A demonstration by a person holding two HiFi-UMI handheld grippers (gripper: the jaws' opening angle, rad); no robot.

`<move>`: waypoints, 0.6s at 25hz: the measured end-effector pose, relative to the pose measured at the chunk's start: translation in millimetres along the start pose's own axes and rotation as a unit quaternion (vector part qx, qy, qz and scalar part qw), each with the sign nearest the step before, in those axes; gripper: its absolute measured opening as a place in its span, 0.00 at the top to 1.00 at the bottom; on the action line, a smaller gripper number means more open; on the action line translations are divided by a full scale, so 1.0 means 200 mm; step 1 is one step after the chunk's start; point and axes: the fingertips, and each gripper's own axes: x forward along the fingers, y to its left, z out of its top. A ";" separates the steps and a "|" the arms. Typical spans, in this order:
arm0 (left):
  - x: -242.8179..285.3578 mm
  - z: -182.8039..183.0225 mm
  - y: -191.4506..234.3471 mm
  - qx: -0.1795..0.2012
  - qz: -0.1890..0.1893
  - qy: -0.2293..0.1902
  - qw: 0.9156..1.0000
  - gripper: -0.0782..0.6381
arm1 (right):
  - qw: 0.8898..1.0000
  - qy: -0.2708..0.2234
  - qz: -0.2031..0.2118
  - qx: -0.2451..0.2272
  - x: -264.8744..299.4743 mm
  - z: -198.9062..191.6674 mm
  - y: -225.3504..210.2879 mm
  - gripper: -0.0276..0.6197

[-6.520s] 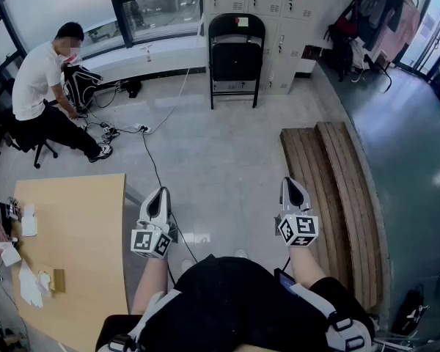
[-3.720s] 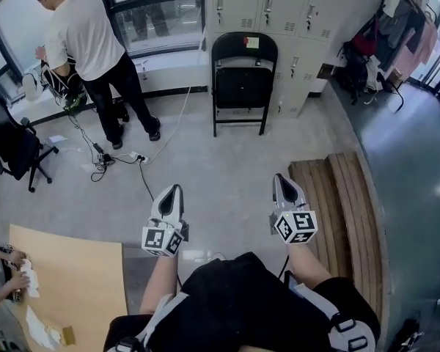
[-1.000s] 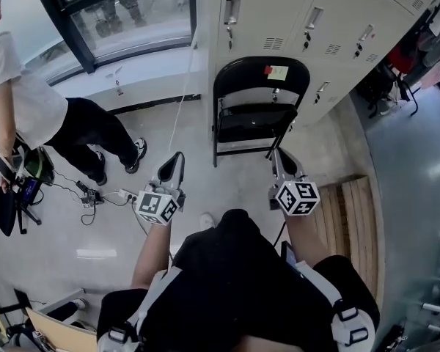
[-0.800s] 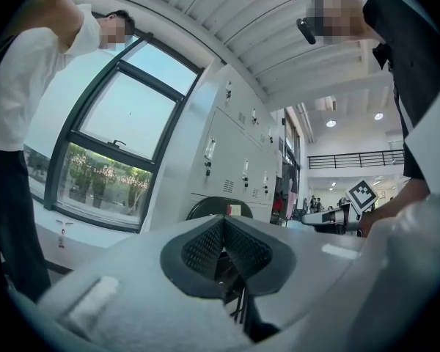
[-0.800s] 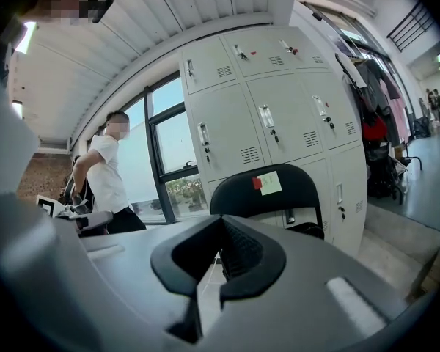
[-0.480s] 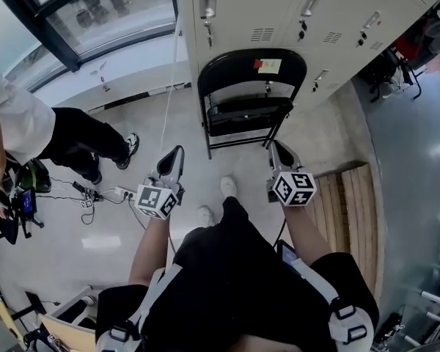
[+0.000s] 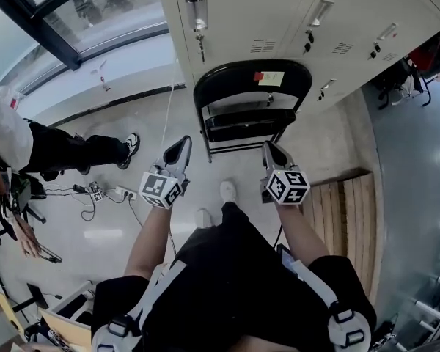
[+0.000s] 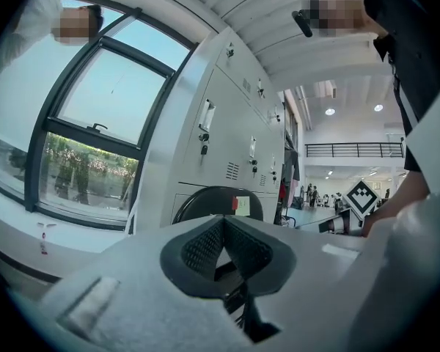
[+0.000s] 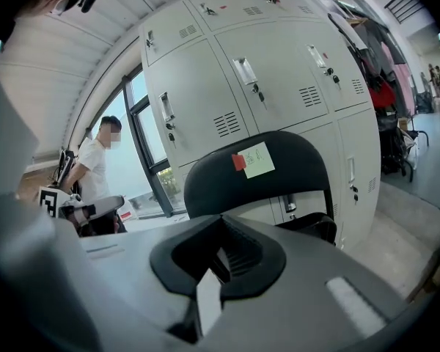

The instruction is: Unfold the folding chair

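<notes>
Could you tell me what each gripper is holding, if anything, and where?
Nothing: left gripper and right gripper are shut and empty, short of the chair.

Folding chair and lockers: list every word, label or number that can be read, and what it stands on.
Yellow note on the folding chair back: handwritten marks, too blurred to read.
Red sticker beside it: no text visible.
Lockers: no readable text.

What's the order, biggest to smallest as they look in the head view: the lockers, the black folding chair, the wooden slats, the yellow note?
1. lockers, though cut off by the frame.
2. black folding chair and wooden slats: about alike, so unranked.
3. yellow note.
</notes>
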 end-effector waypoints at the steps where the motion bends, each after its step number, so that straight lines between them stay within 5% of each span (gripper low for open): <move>1: 0.04 0.00 0.02 0.000 0.001 0.001 1.000 0.89 | 1.000 0.002 0.000 0.002 0.02 0.01 -0.02 0.95; 10: 0.45 -0.07 0.22 0.035 0.003 0.056 0.998 0.71 | 1.000 0.017 -0.002 0.013 0.16 0.06 -0.21 0.95; 15: 0.57 -0.10 0.35 0.047 0.007 0.070 0.996 0.69 | 0.999 0.037 -0.007 0.018 0.22 0.00 -0.23 0.95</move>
